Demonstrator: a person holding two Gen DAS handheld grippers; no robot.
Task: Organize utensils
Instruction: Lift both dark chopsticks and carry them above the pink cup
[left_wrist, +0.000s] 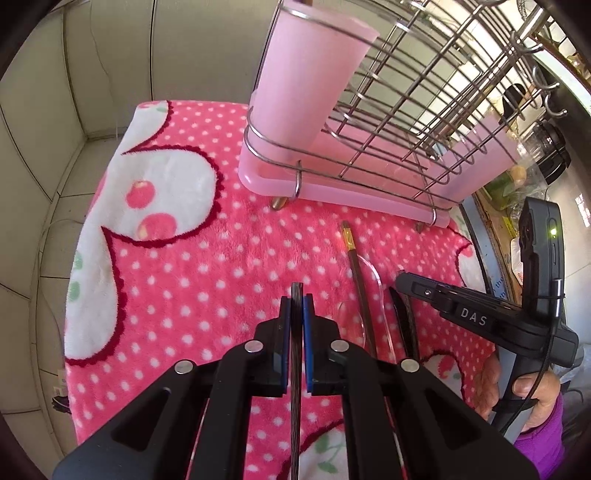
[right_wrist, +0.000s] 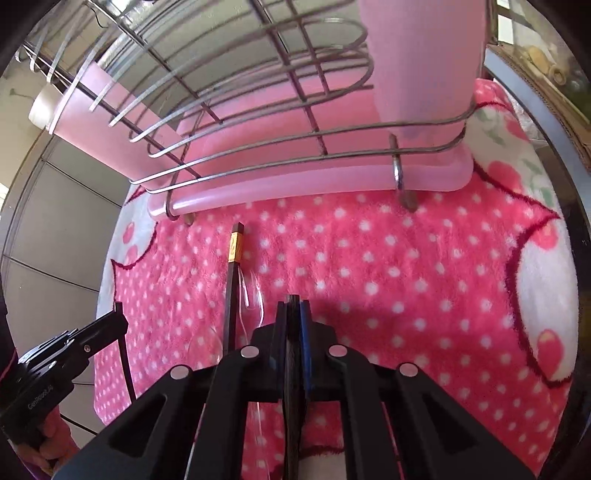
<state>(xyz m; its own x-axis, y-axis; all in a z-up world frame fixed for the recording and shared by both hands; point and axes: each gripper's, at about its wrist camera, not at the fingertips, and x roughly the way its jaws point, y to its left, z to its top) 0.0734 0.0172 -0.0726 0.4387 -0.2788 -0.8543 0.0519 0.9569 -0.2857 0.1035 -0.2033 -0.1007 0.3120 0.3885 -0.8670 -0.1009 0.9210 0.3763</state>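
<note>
My left gripper (left_wrist: 296, 295) is shut on a dark chopstick (left_wrist: 296, 369) that runs back toward the camera, held above the pink dotted cloth (left_wrist: 221, 266). My right gripper (right_wrist: 293, 306) is shut on another dark utensil handle (right_wrist: 293, 369); it also shows in the left wrist view (left_wrist: 400, 282). On the cloth between them lie a brown chopstick with a gold band (left_wrist: 356, 273) (right_wrist: 233, 280) and a clear plastic spoon (left_wrist: 373, 295) (right_wrist: 253, 295). A pink utensil cup (left_wrist: 306, 81) (right_wrist: 424, 55) hangs at each end of the wire dish rack (left_wrist: 406, 110) (right_wrist: 258, 110).
The rack stands on a pink drip tray (left_wrist: 332, 188) (right_wrist: 295, 184) at the far side of the cloth. A tiled wall (left_wrist: 55, 110) is on the left. A cluttered counter (left_wrist: 524, 184) lies to the right of the table edge.
</note>
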